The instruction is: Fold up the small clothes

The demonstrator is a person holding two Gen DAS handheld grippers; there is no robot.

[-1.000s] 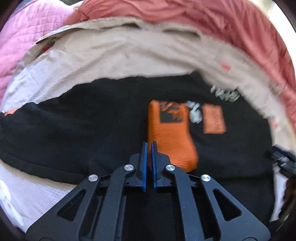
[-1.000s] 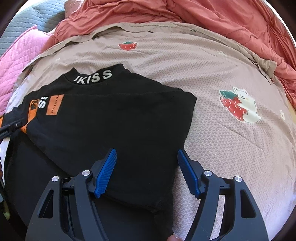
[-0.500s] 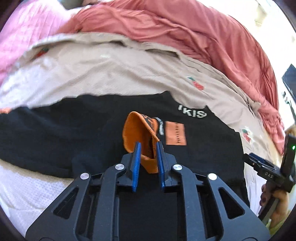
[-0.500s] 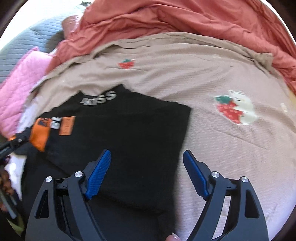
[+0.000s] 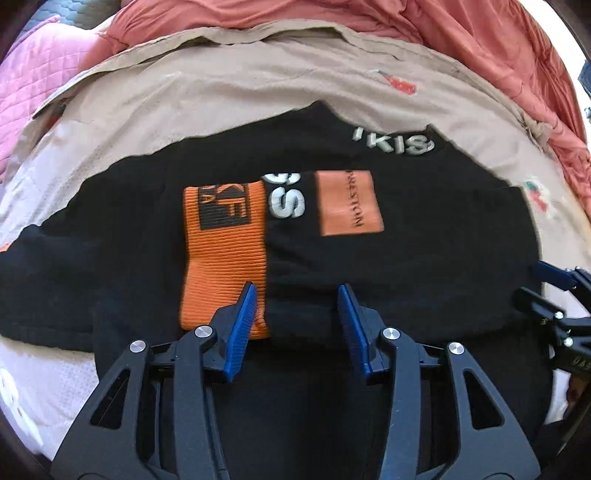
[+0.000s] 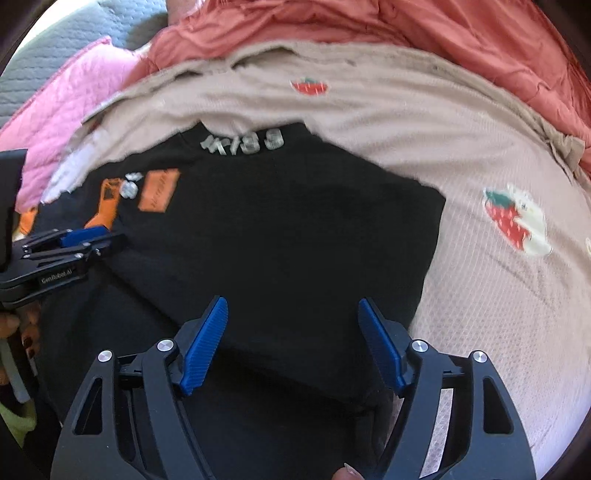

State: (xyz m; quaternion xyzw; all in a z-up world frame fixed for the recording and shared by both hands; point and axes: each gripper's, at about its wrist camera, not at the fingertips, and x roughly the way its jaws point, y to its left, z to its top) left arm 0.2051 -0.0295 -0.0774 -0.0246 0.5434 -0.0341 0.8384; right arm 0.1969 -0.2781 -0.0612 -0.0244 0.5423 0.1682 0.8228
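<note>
A black top with an orange patch and grey lettering lies on the bed, one sleeve folded across its front. The sleeve's orange cuff rests flat on the black cloth. My left gripper hovers just this side of the cuff. Its jaws are opening with nothing pinched, and the left pad overlaps the cuff's near corner. In the right wrist view my right gripper stands over the black top near its right edge. Its jaws are wide and closing slightly, over flat cloth only. The left gripper shows there too, at the left.
A beige sheet with strawberry prints covers the bed under the top. A salmon duvet is bunched along the far side, with a pink quilt at the far left. A hand holds the left gripper's handle.
My left jaws went from shut to well apart. The orange cuff stood bunched between the pads half a second ago and now lies flat on the top. The right gripper's jaws narrowed slightly.
</note>
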